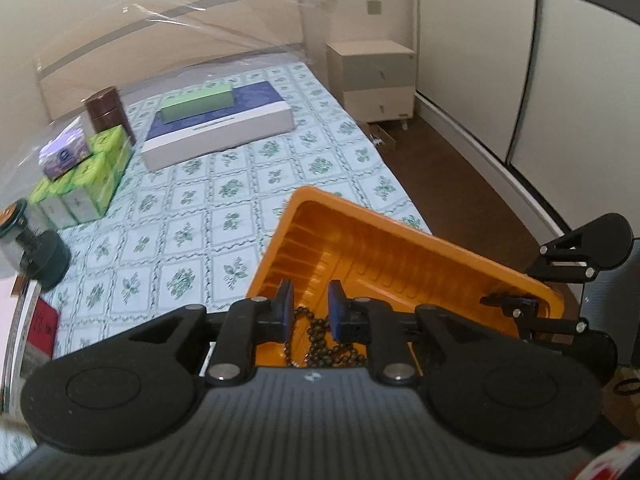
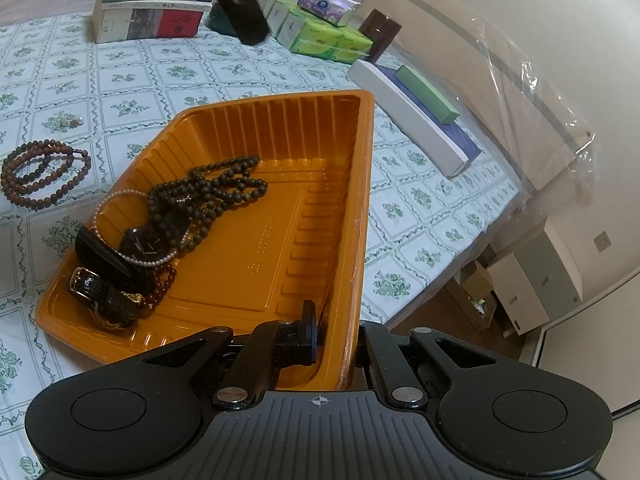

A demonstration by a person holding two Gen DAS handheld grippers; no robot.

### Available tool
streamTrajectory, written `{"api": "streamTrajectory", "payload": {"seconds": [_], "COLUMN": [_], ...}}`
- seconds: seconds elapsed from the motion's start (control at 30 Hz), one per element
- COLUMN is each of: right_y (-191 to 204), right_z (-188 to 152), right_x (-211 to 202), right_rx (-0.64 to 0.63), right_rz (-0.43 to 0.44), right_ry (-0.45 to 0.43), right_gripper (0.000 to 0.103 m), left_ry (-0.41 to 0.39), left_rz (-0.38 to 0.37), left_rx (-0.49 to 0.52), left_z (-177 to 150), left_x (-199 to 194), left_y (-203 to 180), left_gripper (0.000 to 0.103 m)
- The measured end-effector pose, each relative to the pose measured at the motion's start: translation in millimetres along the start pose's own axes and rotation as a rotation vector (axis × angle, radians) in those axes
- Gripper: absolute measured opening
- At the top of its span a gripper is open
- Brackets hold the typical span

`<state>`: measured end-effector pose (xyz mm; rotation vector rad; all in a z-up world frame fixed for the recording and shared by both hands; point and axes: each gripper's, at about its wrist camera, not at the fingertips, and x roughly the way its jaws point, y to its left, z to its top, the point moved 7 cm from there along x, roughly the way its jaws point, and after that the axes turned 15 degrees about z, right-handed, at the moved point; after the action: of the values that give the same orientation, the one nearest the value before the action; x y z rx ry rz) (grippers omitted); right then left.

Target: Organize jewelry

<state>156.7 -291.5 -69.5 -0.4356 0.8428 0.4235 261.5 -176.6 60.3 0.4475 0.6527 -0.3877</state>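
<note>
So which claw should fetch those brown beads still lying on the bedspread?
Probably the left claw: it hangs open over the beads in the orange tray, gripping nothing. The right claw is clamped on the tray's rim. The brown beads lie beside the tray.

A floral-sheeted bed (image 1: 224, 184) meets a cream wall (image 1: 120, 12), beside a pale nightstand (image 1: 372, 76) on brown floor (image 1: 460, 184).
</note>
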Motion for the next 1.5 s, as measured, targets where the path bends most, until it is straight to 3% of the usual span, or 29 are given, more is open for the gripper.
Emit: {"api": "streamTrajectory", "payload": {"seconds": [0.17,0.33,0.53,0.73,1.03,1.5], "right_y": [0,-1,-1,-1,-1,-4], "right_z": [0,-1,-2,-2,-2,-4], "right_x": [-1,-2,-2,-2,-3,0], "right_rx": [0.003,0.005,0.009,0.007,-0.002,0.013], "right_rz": [0.001,0.002,0.001,0.000,0.003,0.015], "right_ry": [-0.002,-0.002,-0.001,0.000,-0.001,-0.006], "right_gripper": [0.004,0.004,0.004,0.004,0.004,0.004], "left_ry": [0.003,0.034,0.072,0.113,0.076,0.103], "left_rz": [0.028,0.113,0.229,0.304,0.260,0.231], "left_rx": [-0.104,-0.215,-0.424,-0.506,-0.387,-0.262], "left_z": [-26,-70,-138,-196,-231,-234], "left_x": [-11,-19,-30,-25,9,48], "left_y": [31,75,139,158,124,110], "left_gripper": [0.019,0.020,0.025,0.027,0.032,0.031]}}
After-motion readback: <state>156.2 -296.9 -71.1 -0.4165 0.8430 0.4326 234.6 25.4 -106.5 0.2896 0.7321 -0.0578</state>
